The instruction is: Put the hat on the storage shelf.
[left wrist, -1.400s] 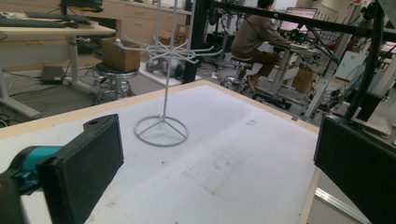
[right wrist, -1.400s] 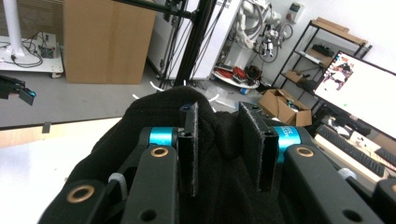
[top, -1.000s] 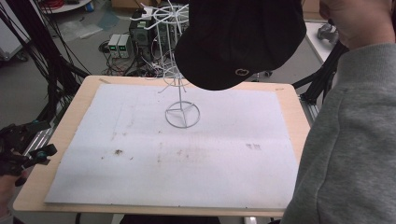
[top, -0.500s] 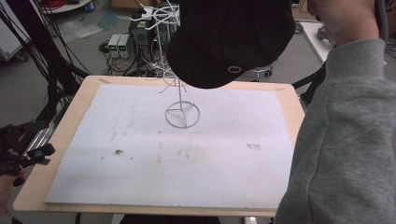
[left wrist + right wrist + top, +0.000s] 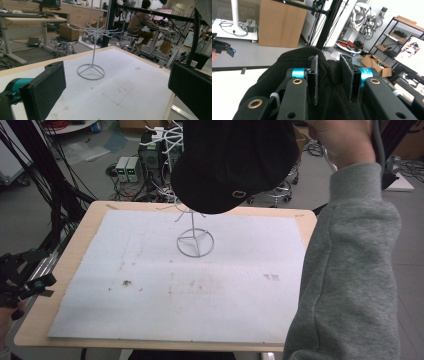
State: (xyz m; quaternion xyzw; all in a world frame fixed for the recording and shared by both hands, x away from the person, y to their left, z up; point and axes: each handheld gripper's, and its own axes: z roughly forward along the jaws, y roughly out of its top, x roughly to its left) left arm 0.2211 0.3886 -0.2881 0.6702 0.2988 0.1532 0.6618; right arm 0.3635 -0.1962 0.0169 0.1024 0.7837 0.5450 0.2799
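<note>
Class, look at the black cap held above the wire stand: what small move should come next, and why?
Probably lower the cap a little onto the wire stand. The right gripper is pinching the cap's fabric, and the cap hangs over the stand's top, seemingly not yet resting on it.

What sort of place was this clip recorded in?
Most likely a robotics or engineering lab. Electronics boxes and cable bundles sit on the floor behind the table, a robot arm stands at the back, and a person works at a monitor.

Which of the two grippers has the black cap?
The right gripper: its fingers are pinched on a fold of the black cap, held above the wire stand. The left gripper is open, holding nothing.
</note>
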